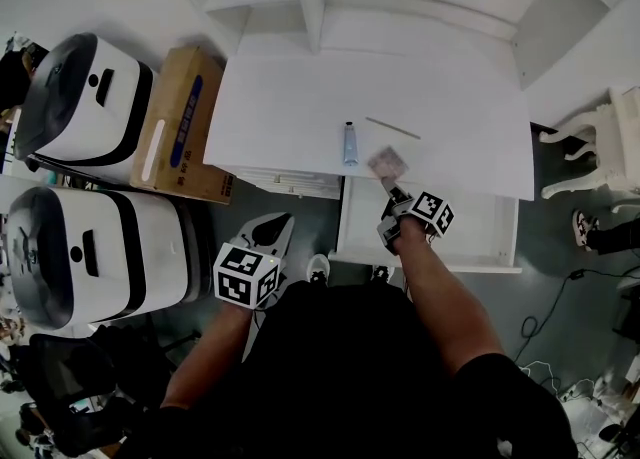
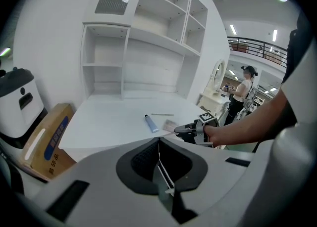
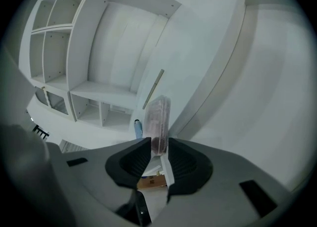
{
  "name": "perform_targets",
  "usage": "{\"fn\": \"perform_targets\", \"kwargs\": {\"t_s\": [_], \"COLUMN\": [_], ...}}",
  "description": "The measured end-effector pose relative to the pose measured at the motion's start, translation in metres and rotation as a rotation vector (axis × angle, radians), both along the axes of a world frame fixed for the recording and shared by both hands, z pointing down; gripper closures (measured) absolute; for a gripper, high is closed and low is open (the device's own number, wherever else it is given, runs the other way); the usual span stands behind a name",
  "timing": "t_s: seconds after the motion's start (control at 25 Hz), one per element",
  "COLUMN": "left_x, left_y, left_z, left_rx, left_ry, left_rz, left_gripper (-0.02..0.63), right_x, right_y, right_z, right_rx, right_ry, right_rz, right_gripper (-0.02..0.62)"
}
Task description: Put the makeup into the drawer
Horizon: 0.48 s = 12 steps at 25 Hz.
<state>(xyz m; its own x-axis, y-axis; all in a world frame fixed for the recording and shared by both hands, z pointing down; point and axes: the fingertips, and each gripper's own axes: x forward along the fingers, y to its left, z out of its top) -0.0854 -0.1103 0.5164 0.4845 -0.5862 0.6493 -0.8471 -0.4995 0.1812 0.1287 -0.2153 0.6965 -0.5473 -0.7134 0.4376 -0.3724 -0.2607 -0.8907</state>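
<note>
The right tool [image 1: 388, 185] was clamped on the makeup case [image 1: 387, 161]. In the right gripper view both pads bore on the pinkish, translucent case [image 3: 159, 119], which stood on edge between them and projected ahead of the tips. The case sat over the front edge of the white bench [image 1: 300, 97]; whether it touched the surface could not be determined.

A blue tube [image 1: 350, 142] lay on the bench just ahead of this tool and slightly to its left. A thin stick [image 1: 392, 127] lay further ahead, apart from both tube and case.

The drawer [image 1: 480, 237] stood open directly beneath the right tool and extended to its right. No makeup was visible in the exposed part of it.

The left tool [image 1: 275, 232] was held off the bench, well to the left of the right tool and nearer the person. Its jaws were together with nothing between them, as the left gripper view [image 2: 158, 147] confirmed.
</note>
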Motion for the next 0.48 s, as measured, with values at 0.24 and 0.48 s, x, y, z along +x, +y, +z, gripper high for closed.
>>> {"fn": "perform_targets", "kwargs": {"t_s": [0.24, 0.48], "left_x": [0.017, 0.035], "left_y": [-0.006, -0.009], "left_z": [-0.002, -0.003], "left_rx": [0.008, 0.015], "left_ry": [0.002, -0.001], "left_rz": [0.019, 0.035], "left_gripper": [0.595, 0.595], "right_x": [0.005, 0.016], "right_y": [0.013, 0.026], "right_z": [-0.002, -0.013], "right_rx": [-0.027, -0.020], "right_ry": [-0.022, -0.042], "right_rz": [-0.027, -0.081], "right_gripper": [0.492, 0.511]}}
